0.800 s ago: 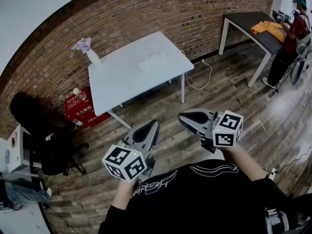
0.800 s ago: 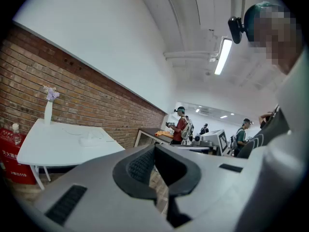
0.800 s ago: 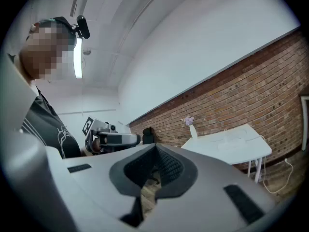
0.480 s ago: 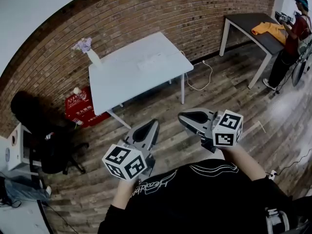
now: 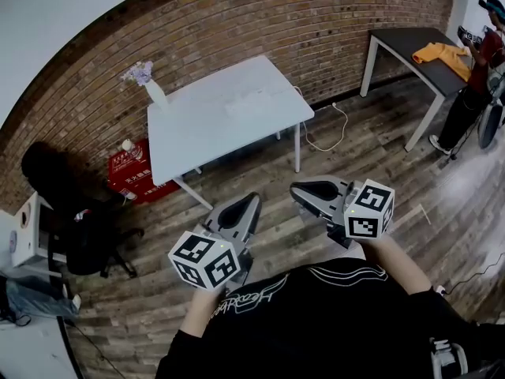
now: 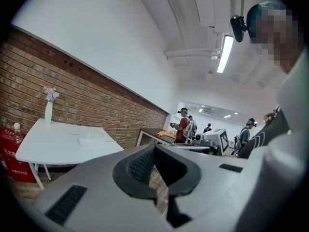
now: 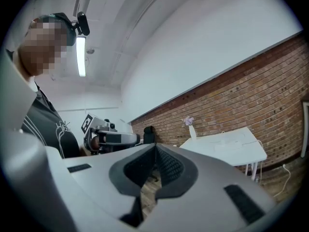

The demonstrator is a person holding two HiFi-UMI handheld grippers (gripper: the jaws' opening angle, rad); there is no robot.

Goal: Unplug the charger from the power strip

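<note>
Standing off from the table; both grippers clenched shut, nothing in them.
Left gripper (image 5: 251, 202) and right gripper (image 5: 295, 189) sit at my waist, well apart from the white plastic power strip (image 5: 251, 101) on the smooth white table (image 5: 189, 140). I cannot pick out the charger from here. Risk: the light strip lifts with the charger unless pinned, and white-on-white contrast invites a misgrasp.

Head view down, gripper views forward (shared: distant power strip (image 5: 254, 101))

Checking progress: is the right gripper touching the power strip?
Apart. Head view: right gripper is well short of the power strip on the table, floor between.
</note>
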